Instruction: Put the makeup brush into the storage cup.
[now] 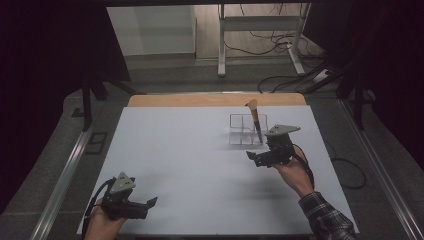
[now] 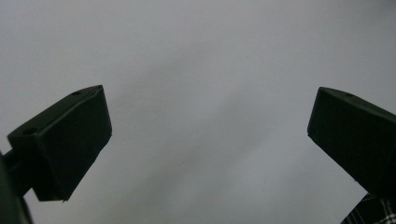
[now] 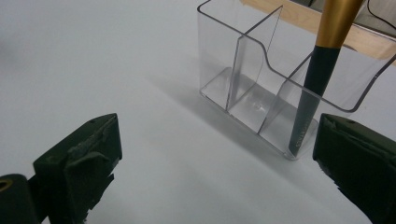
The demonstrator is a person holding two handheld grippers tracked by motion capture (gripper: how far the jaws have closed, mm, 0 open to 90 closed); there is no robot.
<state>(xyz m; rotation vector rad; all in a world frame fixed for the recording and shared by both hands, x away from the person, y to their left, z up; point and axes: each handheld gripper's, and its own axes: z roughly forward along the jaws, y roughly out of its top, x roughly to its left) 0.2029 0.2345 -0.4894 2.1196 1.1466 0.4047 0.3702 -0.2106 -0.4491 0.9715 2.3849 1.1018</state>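
Brush [image 1: 255,119] stands tilted in the end compartment of clear organizer [image 1: 247,130], right of frame centre. Right gripper [image 1: 256,157] sits just beside it, jaws wide, empty. Left gripper [image 1: 148,204], lower left, jaws wide, holds nothing.

Clear divided organizer [image 1: 246,131] on table [image 1: 190,160], far right of centre; makeup brush [image 1: 255,120] upright in its right compartment. Right gripper [image 1: 256,158] just before it, left gripper [image 1: 148,205] near-left corner.
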